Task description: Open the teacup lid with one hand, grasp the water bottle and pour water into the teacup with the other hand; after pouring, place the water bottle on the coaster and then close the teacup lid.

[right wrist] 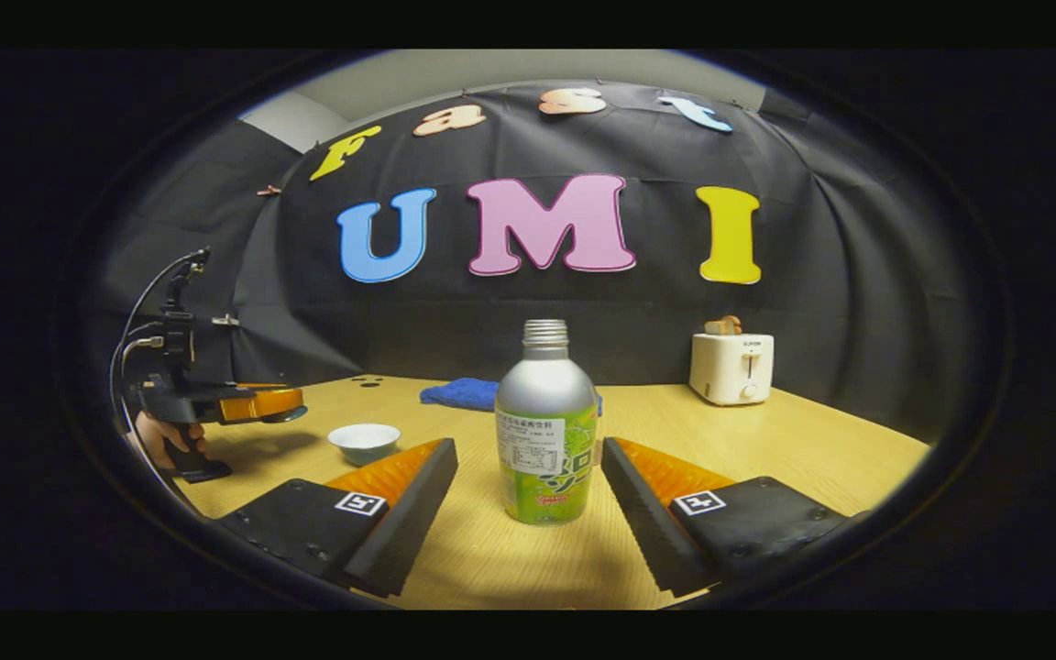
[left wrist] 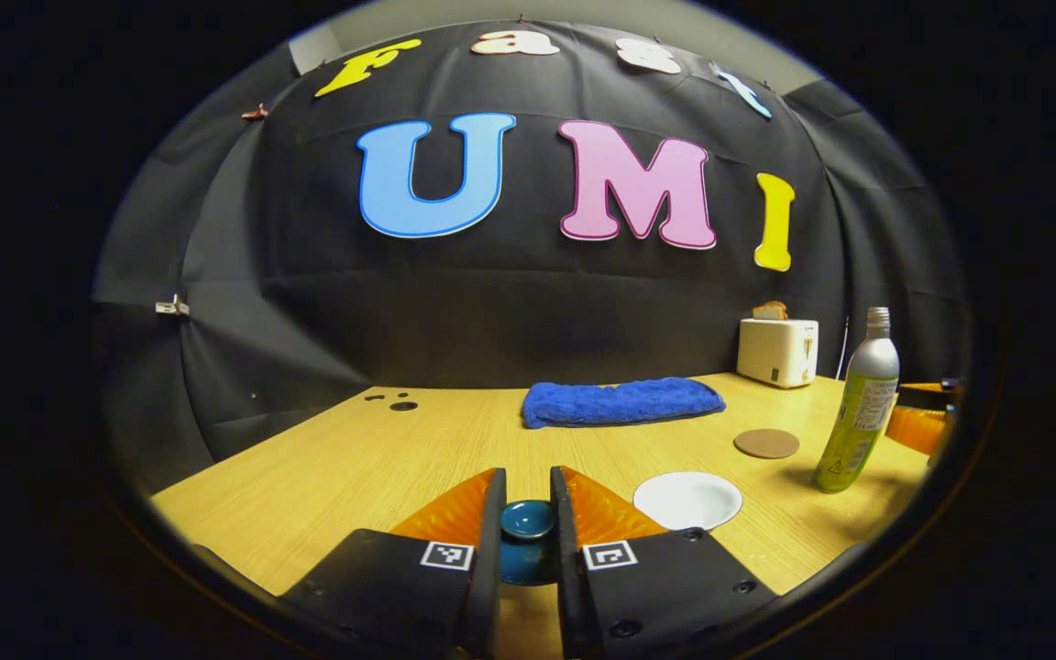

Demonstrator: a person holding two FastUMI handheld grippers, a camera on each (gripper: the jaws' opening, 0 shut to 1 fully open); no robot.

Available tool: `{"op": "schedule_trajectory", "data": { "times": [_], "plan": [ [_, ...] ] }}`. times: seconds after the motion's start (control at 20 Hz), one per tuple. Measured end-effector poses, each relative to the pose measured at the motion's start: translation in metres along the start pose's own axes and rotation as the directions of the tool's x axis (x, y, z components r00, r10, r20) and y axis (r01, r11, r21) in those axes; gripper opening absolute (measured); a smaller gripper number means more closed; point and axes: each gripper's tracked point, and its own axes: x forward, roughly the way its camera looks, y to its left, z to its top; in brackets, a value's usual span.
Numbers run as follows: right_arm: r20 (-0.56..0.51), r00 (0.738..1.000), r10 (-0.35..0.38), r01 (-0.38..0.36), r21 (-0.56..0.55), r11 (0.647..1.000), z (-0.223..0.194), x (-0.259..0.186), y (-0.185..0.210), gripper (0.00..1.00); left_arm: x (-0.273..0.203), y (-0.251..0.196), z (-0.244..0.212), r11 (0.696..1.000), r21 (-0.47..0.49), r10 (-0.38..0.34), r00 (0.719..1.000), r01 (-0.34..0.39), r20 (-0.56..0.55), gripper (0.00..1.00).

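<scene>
My left gripper (left wrist: 527,484) is shut on the knob of a dark blue teacup lid (left wrist: 528,521), held above the table. The white teacup (left wrist: 687,500) stands uncovered just to the right of it. From the right gripper view the teacup (right wrist: 364,442) sits at the left, with the left gripper (right wrist: 258,404) and a hand raised beside it. The silver and green water bottle (right wrist: 546,431) stands upright, uncapped, between the open fingers of my right gripper (right wrist: 526,463), which do not touch it. A round brown coaster (left wrist: 766,443) lies between the teacup and the bottle (left wrist: 858,408).
A folded blue towel (left wrist: 621,401) lies at the back of the wooden table (left wrist: 354,458). A white toaster (left wrist: 777,351) with bread in it stands at the back right. Small dark holes (left wrist: 402,405) mark the tabletop at the far left.
</scene>
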Motion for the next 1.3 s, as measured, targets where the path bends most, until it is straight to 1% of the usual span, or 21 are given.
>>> {"op": "schedule_trajectory", "data": {
  "times": [0.05, 0.15, 0.2, 0.35, 0.4, 0.5, 0.6, 0.8, 1.0, 1.1, 1.15, 1.2, 1.3],
  "plan": [
    [-0.003, 1.0, -0.01, 0.01, 0.0, 1.0, -0.001, 0.003, -0.002, 0.98, 0.0, -0.001, 0.001, 1.0, 0.006, -0.009, 1.0, 0.009, 0.013, 0.29],
    [-0.001, 0.998, -0.057, 0.057, -0.001, 0.998, -0.001, 0.01, -0.01, 0.98, -0.003, -0.006, 0.007, 0.999, 0.008, -0.035, 0.998, 0.035, 0.048, 0.29],
    [-0.004, 0.998, -0.064, 0.064, -0.001, 0.998, -0.002, 0.017, -0.01, 0.98, -0.004, -0.007, 0.006, 0.999, 0.009, -0.053, 0.997, 0.053, 0.053, 0.29],
    [-0.008, 0.999, -0.052, 0.052, 0.0, 0.999, -0.003, 0.026, -0.004, 0.98, -0.001, -0.007, 0.008, 0.998, 0.011, -0.062, 0.996, 0.062, 0.056, 0.29],
    [0.005, 0.998, -0.058, 0.058, -0.002, 0.998, -0.001, 0.03, -0.006, 0.98, -0.001, -0.008, 0.007, 0.998, 0.012, -0.067, 0.996, 0.066, 0.056, 0.29],
    [-0.009, 0.998, -0.067, 0.067, 0.001, 0.998, -0.004, 0.04, -0.006, 0.98, -0.001, -0.01, 0.008, 0.997, 0.013, -0.077, 0.995, 0.077, 0.057, 0.29],
    [-0.037, 0.995, -0.095, 0.095, 0.002, 0.995, -0.008, 0.056, -0.011, 0.98, 0.001, -0.011, 0.008, 0.996, 0.014, -0.087, 0.995, 0.087, 0.056, 0.29],
    [-0.019, 0.992, -0.124, 0.124, -0.001, 0.992, -0.005, 0.068, -0.015, 0.98, 0.002, -0.011, 0.008, 0.995, 0.015, -0.096, 0.994, 0.095, 0.057, 0.29],
    [-0.004, 0.991, -0.137, 0.137, -0.003, 0.991, -0.004, 0.074, -0.019, 0.98, 0.004, -0.007, 0.009, 0.997, 0.014, -0.083, 0.995, 0.082, 0.056, 0.29],
    [-0.001, 0.99, -0.143, 0.143, -0.003, 0.99, -0.004, 0.076, -0.02, 0.93, 0.004, -0.008, 0.009, 0.996, 0.014, -0.085, 0.995, 0.084, 0.056, 0.3],
    [0.0, 0.989, -0.145, 0.145, -0.002, 0.989, -0.004, 0.078, -0.02, 0.85, 0.005, -0.009, 0.009, 0.996, 0.015, -0.088, 0.995, 0.088, 0.056, 0.3],
    [-0.003, 0.988, -0.153, 0.153, -0.002, 0.988, -0.005, 0.076, -0.022, 0.83, 0.005, -0.009, 0.009, 0.996, 0.015, -0.09, 0.994, 0.09, 0.056, 0.3],
    [-0.004, 0.988, -0.155, 0.155, -0.002, 0.988, -0.005, 0.076, -0.022, 0.83, 0.005, -0.008, 0.009, 0.996, 0.015, -0.091, 0.994, 0.09, 0.056, 0.3]
  ]
}}
